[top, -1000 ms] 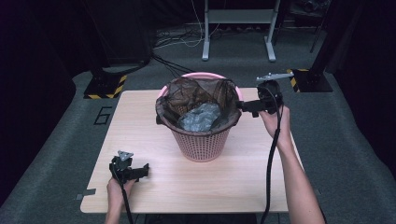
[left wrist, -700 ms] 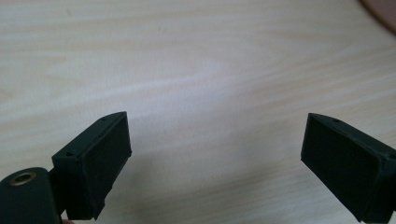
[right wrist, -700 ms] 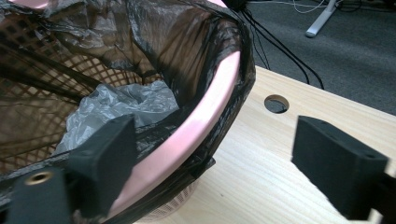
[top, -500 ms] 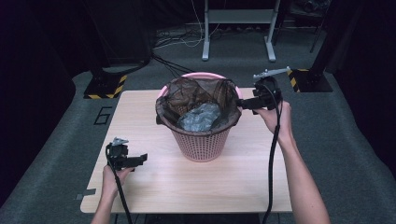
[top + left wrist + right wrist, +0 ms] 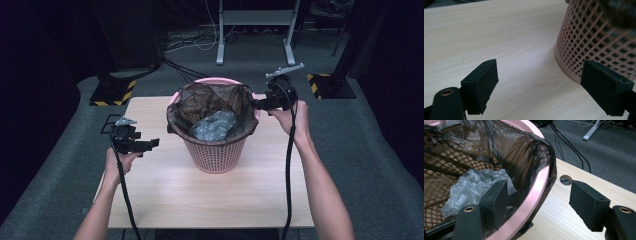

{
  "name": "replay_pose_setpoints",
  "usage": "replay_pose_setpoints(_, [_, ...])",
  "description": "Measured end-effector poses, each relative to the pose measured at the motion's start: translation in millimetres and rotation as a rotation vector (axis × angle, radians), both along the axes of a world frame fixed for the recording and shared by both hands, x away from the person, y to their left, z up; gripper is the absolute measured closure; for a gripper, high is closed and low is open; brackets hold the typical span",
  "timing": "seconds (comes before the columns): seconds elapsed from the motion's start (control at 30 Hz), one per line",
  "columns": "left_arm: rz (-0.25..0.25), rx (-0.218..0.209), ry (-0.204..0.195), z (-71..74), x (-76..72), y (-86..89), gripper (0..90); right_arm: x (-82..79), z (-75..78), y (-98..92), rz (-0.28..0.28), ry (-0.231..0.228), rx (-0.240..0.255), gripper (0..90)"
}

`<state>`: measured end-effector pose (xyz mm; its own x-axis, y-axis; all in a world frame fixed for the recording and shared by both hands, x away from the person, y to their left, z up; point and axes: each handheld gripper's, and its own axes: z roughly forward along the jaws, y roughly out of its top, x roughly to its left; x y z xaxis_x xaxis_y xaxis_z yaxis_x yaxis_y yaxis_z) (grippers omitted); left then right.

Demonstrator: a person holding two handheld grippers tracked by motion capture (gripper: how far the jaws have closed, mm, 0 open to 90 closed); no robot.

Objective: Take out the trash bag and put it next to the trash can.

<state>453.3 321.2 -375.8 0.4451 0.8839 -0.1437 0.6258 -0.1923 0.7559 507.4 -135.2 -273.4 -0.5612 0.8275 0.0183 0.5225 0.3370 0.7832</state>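
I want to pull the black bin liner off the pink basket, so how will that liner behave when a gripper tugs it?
The black liner looks thin and wrinkled, so probably floppy and light. The lattice pink basket seems light too; it may tip or slide. The right gripper straddles the rim, open.

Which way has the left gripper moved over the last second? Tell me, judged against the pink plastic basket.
Yes. The left gripper has moved up the wooden table, away from the near edge, and now sits level with the pink lattice basket, jaws open.
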Motion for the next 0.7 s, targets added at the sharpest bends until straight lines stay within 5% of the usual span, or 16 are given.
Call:
replay_pose_setpoints(0.23, [-0.031, -0.036, -0.023, 33.0, 18.9, -1.8, 16.3, 5.8, 5.8, 7.0, 0.0, -0.008, -0.02, 36.4])
replay_pose_setpoints(0.47, [-0.056, -0.049, -0.067, 68.2, 36.8, -9.2, 28.6, 16.5, 9.4, 13.8, 0.004, 0.001, -0.027, 46.8])
replay_pose_setpoints(0.7, [-0.093, -0.041, -0.098, 96.1, 55.8, -31.4, 35.3, 29.2, 13.8, 23.6, -0.018, -0.006, -0.055, 54.1])
